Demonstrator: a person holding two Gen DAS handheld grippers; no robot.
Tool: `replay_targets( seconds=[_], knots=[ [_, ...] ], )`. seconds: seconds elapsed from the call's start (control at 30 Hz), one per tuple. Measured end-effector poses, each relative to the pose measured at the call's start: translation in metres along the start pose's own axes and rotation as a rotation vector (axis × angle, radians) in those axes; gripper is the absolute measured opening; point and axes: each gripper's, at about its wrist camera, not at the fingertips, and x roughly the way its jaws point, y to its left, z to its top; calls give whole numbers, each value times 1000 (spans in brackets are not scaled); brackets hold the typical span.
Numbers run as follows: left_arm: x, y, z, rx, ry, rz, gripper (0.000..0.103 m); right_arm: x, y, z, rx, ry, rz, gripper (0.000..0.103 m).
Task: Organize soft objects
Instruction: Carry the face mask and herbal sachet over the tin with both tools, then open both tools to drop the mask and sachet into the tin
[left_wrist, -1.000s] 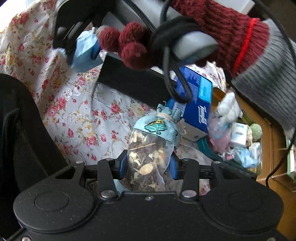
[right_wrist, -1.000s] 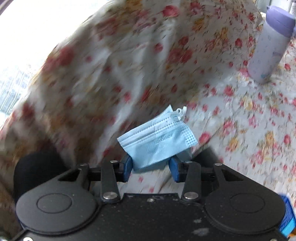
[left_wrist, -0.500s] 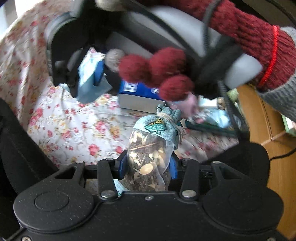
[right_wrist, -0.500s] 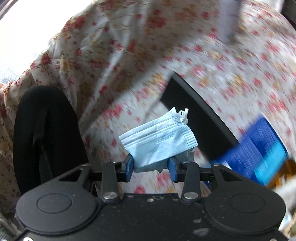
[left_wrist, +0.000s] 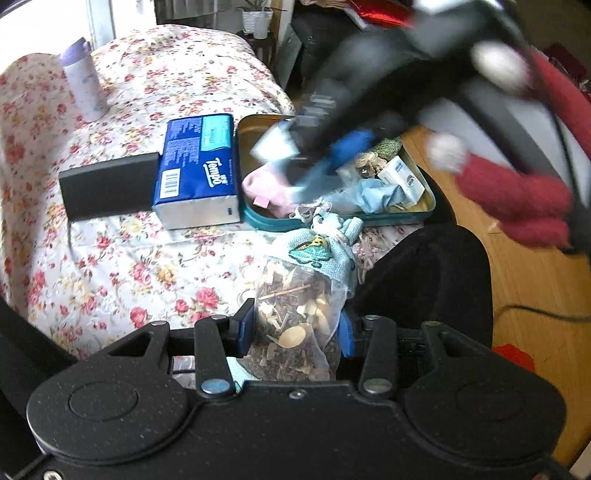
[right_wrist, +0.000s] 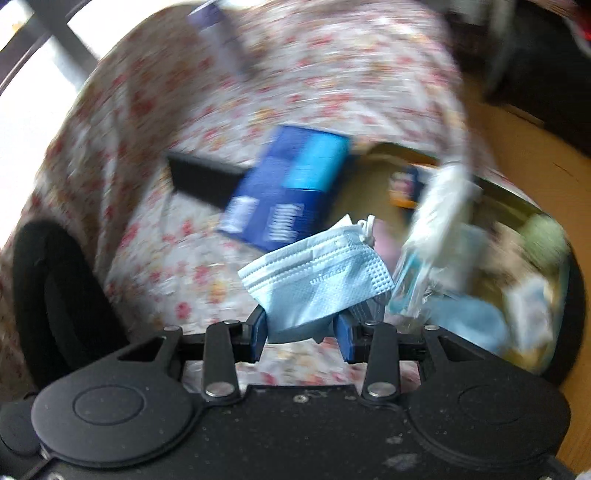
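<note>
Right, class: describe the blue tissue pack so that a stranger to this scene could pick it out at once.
Start at the floral tablecloth and find the teal tin full of soft bits at its edge. The tissue pack lies flat just left of that tin, a black box on its other side. It alone is dark blue, with white lettering and a barcode.

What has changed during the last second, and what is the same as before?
The right gripper swung from over the bare floral cloth to the tin, carrying the mask; in the left view it crossed from upper left to over the tin. Nothing was released. The left gripper still clamps the sachet.
</note>
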Motion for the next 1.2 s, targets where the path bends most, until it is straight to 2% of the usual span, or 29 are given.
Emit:
replay_targets(
  seconds=[0.23,0.57,0.67,0.9,1.2],
  knots=[
    [19,1,26,-1,-4,-8,44,-21,-77,-30,209,-148,-100,38],
    [47,3,101,9,-16,-13,44,-18,-145,-27,446,-214,-154,38],
    [57,4,125,6,-12,-27,44,-14,-153,-22,484,-211,-152,38],
    [91,15,161,-39,74,-75,44,1,-160,-18,523,-179,-150,39],
    [115,17,181,-28,87,-44,45,8,-166,-18,543,-175,-138,40]
  ],
)
